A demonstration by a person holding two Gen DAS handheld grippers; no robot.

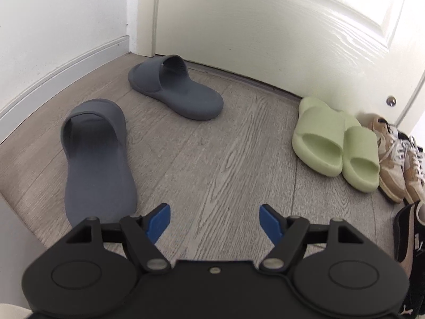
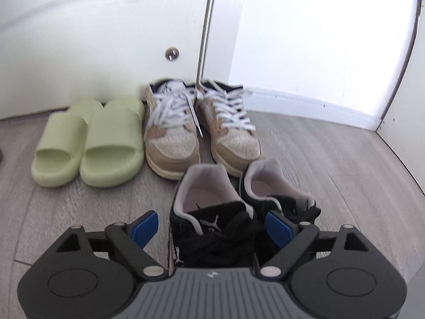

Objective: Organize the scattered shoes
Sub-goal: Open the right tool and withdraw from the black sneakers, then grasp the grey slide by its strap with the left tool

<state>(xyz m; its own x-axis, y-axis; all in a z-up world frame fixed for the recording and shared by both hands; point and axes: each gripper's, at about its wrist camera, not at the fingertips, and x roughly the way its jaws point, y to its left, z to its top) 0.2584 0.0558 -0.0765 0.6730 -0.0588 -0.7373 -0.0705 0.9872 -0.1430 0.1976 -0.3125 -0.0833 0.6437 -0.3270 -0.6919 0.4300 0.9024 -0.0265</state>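
The left claw (image 1: 214, 219) gaped wide and empty over the floor (image 1: 212, 143), grey slides at ten (image 1: 98, 159) and eleven o'clock (image 1: 175, 87). The right claw (image 2: 212, 228) stood wide, pads clear of the black sneaker (image 2: 212, 220) between them; green slides (image 2: 87, 143) lay at ten o'clock.

Only brand marks to read, no words or numbers.
On my right wrist view I see a white leaping-cat logo on the tongue of the nearer black sneaker (image 2: 212, 228) (the Puma mark, no lettering with it). My left wrist view shows the same cat in white low on a black sneaker (image 1: 406, 242) at the right edge. I can read nothing else.
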